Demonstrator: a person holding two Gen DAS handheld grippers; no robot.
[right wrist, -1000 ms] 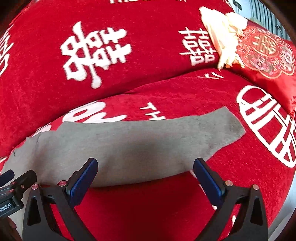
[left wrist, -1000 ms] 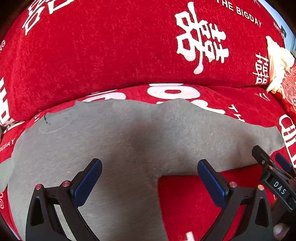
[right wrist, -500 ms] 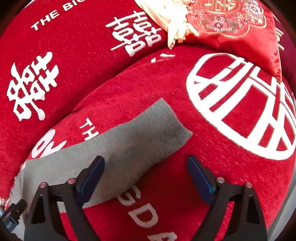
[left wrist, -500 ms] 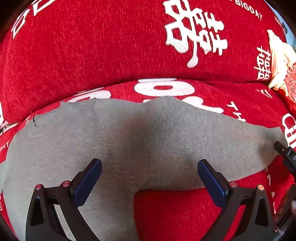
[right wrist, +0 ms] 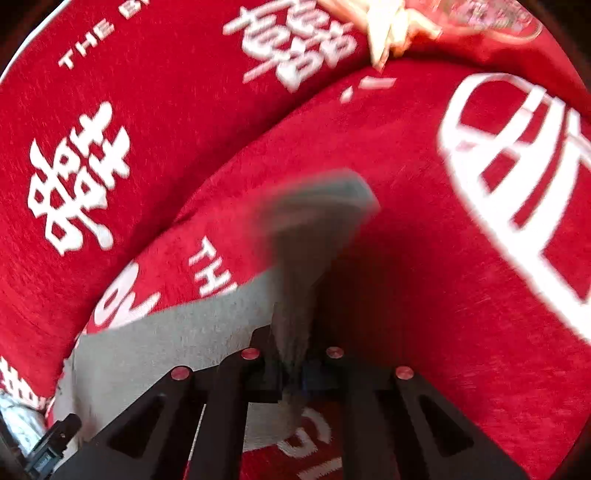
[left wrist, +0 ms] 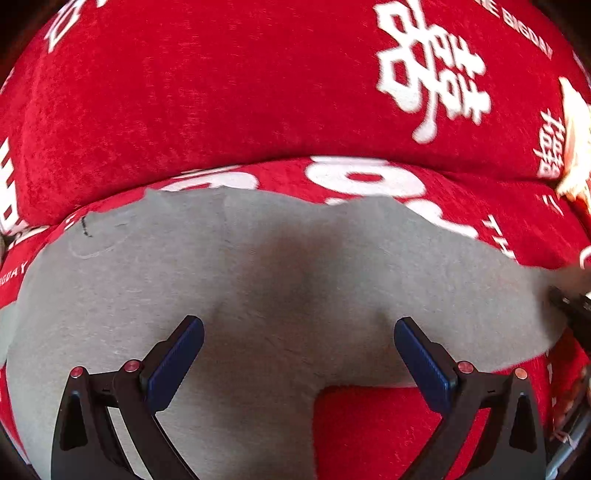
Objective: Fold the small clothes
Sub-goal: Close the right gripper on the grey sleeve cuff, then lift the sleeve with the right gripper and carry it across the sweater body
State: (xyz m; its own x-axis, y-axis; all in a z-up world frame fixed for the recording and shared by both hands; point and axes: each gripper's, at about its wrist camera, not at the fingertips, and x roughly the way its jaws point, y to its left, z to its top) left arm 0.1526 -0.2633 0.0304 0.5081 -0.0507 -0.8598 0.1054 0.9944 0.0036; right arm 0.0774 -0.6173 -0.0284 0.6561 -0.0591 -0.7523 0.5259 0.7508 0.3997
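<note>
A grey pair of small trousers [left wrist: 258, 280] lies flat on the red sofa seat [left wrist: 373, 424]. My left gripper [left wrist: 299, 350] is open, its blue pads [left wrist: 173, 362] hovering over the garment near its crotch. My right gripper [right wrist: 293, 369] is shut on one grey trouser leg [right wrist: 295, 295], pinching it near the cuff; the cuff end [right wrist: 317, 199] stands up blurred beyond the jaws. The rest of the garment [right wrist: 166, 347] stretches away to the left in the right wrist view.
The red sofa backrest [left wrist: 221, 92] with white characters rises behind the seat. A red embroidered cushion with cream tassels [right wrist: 388, 33] sits at the far right. The right gripper's edge [left wrist: 572, 310] shows at the right of the left wrist view.
My right gripper has closed on the trouser leg near the cuff and the cuff has lifted. My left gripper stayed open over the garment, shifting slightly.
</note>
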